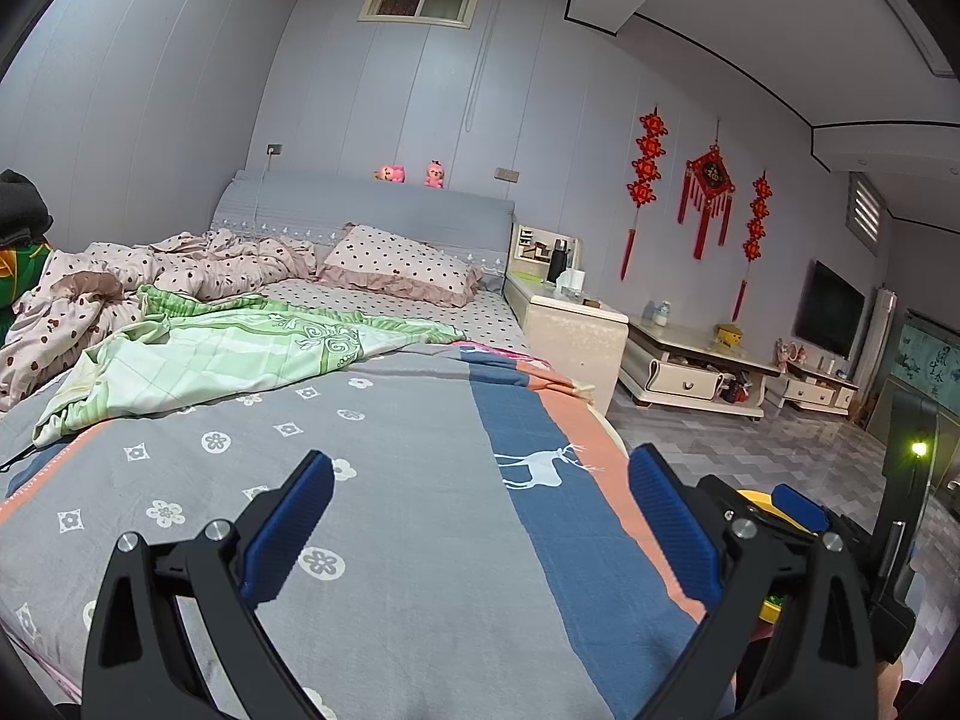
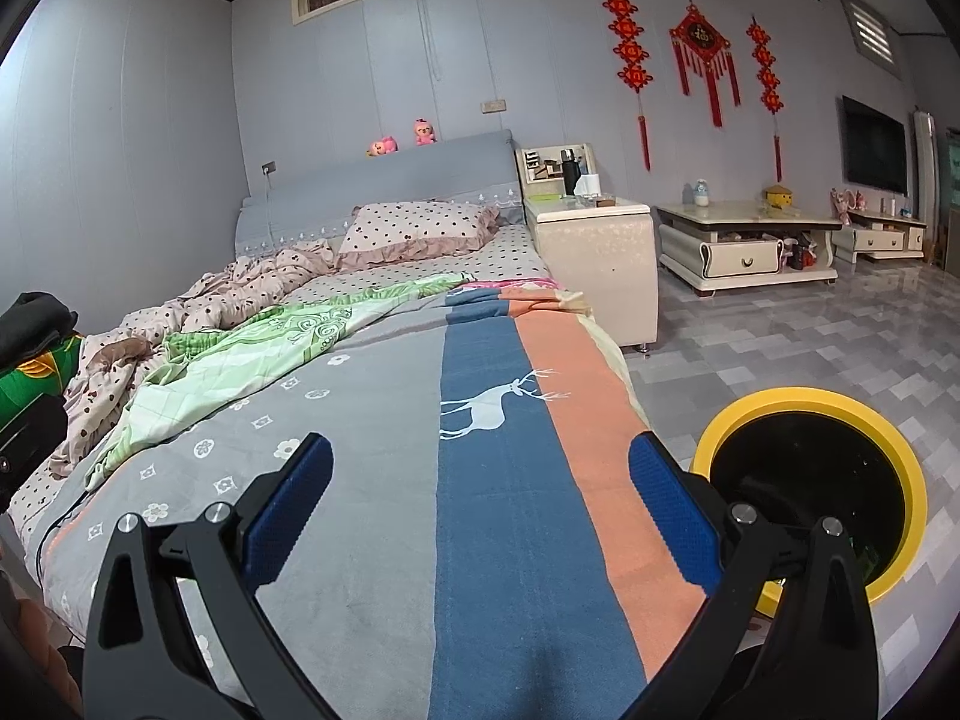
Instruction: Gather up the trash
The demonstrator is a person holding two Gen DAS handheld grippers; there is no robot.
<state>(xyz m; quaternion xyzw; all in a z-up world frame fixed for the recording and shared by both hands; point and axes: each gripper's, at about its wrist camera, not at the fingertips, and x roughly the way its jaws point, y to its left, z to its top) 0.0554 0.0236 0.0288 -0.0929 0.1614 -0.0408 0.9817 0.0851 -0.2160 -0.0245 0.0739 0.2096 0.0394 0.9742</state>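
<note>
Filling most of both views, the bed carries a grey flowered blanket with a blue stripe, a white deer and an orange band along its right edge. Farther up lie a green patterned quilt, a crumpled pink dotted duvet and a dotted pillow against the grey headboard. Beside the bed stands a cream nightstand, its surface holding a dark flask and a tissue box; beyond it sits a low cream coffee table, and a television hangs on the far wall near red knot ornaments.

On the tiled floor, just beside the bed's right edge, stands the yellow-rimmed trash bin with a black liner; its contents cannot be made out.

Both left tongs and right tongs hover over the blanket, blue pads spread wide, nothing between them. No loose trash is visible on the bed
</note>
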